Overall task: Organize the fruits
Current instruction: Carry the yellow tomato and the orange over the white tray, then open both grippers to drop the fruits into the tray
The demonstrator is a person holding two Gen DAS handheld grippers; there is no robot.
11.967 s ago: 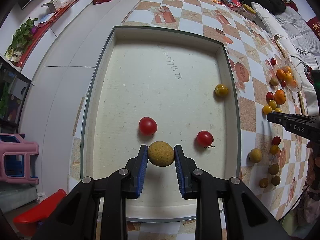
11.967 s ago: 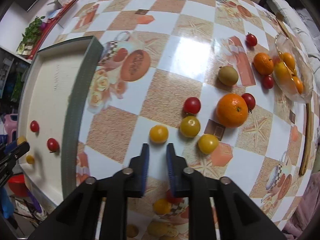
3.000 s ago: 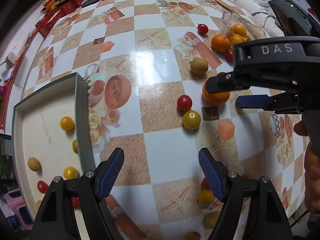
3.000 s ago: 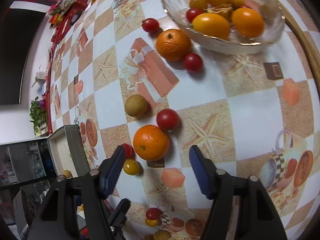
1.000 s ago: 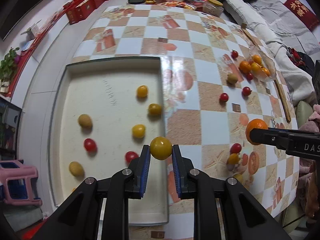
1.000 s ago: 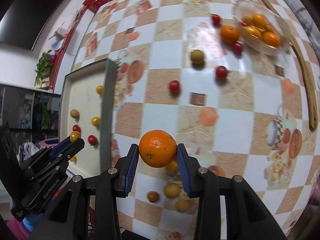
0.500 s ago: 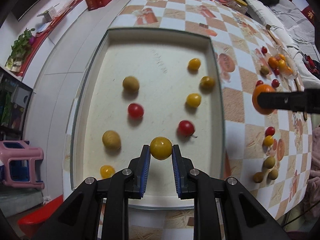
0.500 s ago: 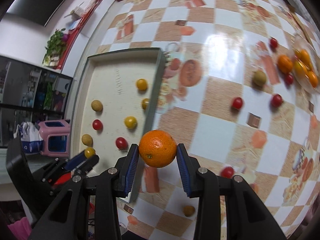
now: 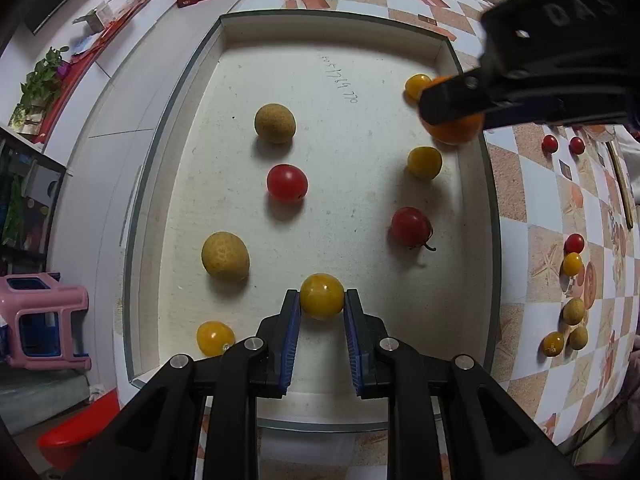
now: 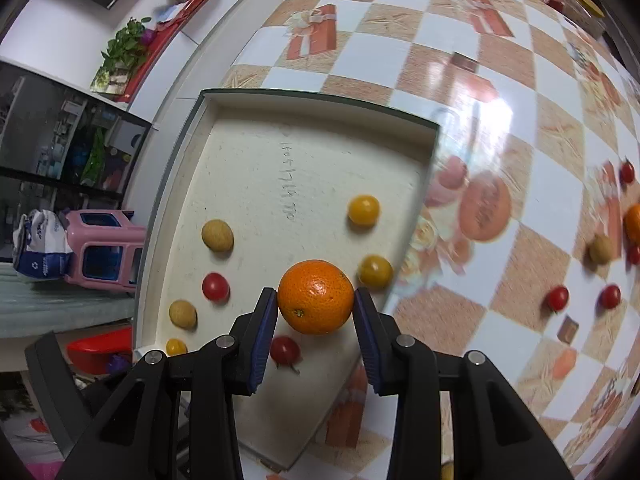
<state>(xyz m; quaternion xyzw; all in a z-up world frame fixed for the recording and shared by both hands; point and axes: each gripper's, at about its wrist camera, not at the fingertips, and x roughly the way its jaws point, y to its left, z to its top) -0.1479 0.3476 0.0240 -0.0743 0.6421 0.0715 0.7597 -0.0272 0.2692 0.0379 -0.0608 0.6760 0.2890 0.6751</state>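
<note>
My left gripper [image 9: 322,300] is shut on a yellow tomato [image 9: 322,295], held low over the near end of the white tray [image 9: 182,92]. The tray holds two red tomatoes [image 9: 287,183], several yellow ones [image 9: 424,162] and two tan fruits [image 9: 225,256]. My right gripper [image 10: 316,304] is shut on an orange [image 10: 316,302] and hangs over the tray's right side [image 10: 428,152]. In the left wrist view that orange [image 9: 456,130] shows at the tray's right wall, partly hidden by the right gripper's black body.
Loose red, yellow and tan fruits [image 9: 572,264] lie on the checkered tablecloth [image 10: 400,52] right of the tray. More tomatoes [image 10: 558,297] and another orange [image 10: 634,222] lie further right. A pink stool [image 9: 40,320] and a red basin [image 9: 80,436] stand on the floor to the left.
Both grippers moved left from the tablecloth to above the tray. The left one sank nearer the tray floor with its yellow tomato; the right one carried the orange over the tray's right wall.
</note>
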